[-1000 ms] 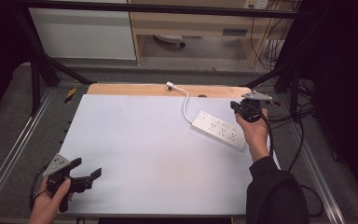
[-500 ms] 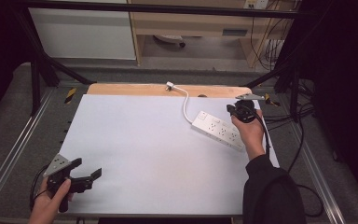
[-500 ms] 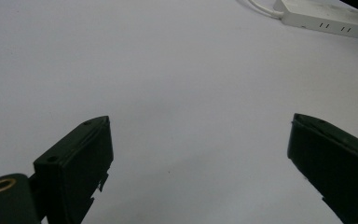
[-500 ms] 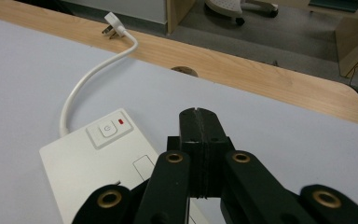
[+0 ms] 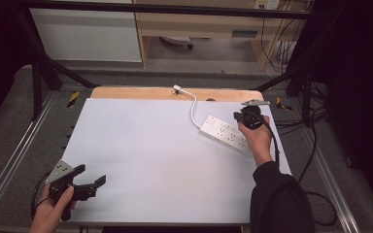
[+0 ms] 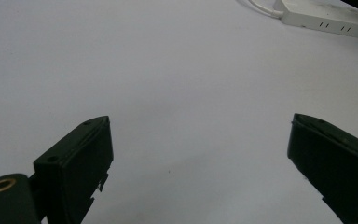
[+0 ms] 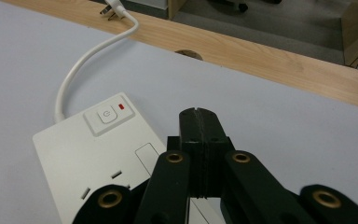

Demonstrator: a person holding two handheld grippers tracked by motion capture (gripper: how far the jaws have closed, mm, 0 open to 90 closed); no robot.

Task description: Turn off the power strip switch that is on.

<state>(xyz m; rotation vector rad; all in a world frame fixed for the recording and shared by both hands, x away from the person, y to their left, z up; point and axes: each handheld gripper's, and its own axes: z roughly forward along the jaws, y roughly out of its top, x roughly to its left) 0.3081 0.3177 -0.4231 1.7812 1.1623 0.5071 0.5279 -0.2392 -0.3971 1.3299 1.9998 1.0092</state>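
Observation:
A white power strip (image 5: 226,135) lies at the right rear of the white table top (image 5: 160,155), its white cord (image 5: 193,104) curling back to a plug (image 5: 177,89) on the wooden edge. My right gripper (image 5: 243,116) hovers over the strip's far end, its jaws shut with nothing between them. The right gripper view has the closed jaws (image 7: 199,122) just above the strip (image 7: 98,158), near its power button (image 7: 106,115) with a red light. My left gripper (image 5: 91,175) rests at the near left corner, open and empty; its jaws stand wide apart (image 6: 200,154) over bare table.
A wooden board (image 5: 136,93) runs along the table's back edge, with a round hole (image 7: 188,54) in it. Metal frame rails (image 5: 14,160) flank the table. Cables (image 5: 315,160) hang at the right side.
My right gripper has drifted a little left and toward the back, over the power strip's far end. The left gripper has stayed put.

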